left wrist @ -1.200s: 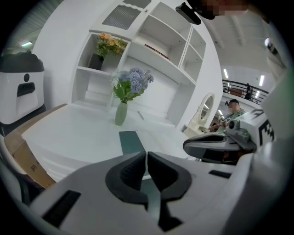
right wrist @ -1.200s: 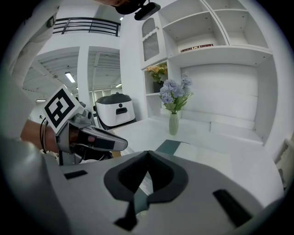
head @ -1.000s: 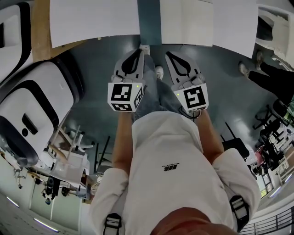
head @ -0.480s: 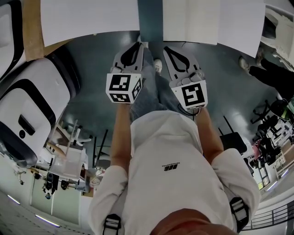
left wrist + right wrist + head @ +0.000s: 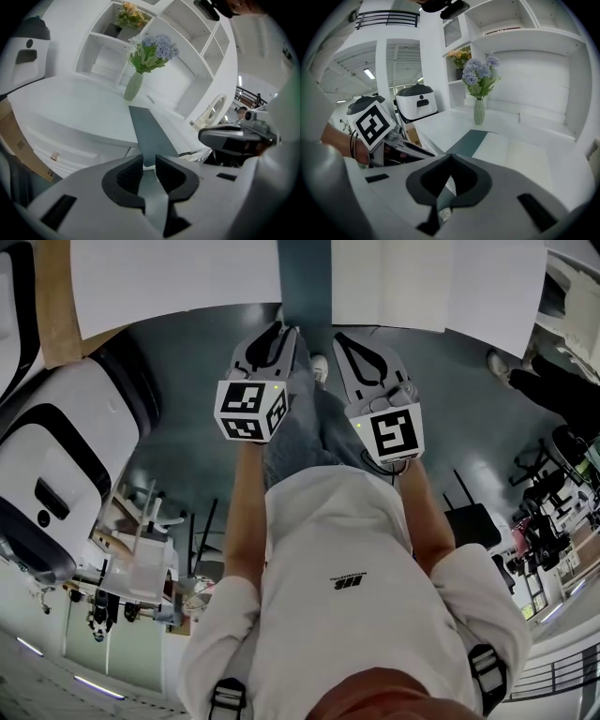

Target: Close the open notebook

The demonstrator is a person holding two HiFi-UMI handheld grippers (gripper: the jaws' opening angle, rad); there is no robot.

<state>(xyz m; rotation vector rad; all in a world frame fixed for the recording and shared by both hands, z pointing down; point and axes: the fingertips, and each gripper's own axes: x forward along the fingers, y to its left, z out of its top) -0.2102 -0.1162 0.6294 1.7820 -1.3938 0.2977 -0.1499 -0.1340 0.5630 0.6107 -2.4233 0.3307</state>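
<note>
Both slightly forward, left gripper (image 5: 285, 333), right gripper (image 5: 341, 337)

head view looks down; gripper views share table (image 5: 70, 101).

This looks like a lab with a staged home corner. Shelves (image 5: 525, 35) and a flower vase (image 5: 479, 112) stand upper centre. A bulky white machine (image 5: 84, 427) fills the head view's left.
</note>
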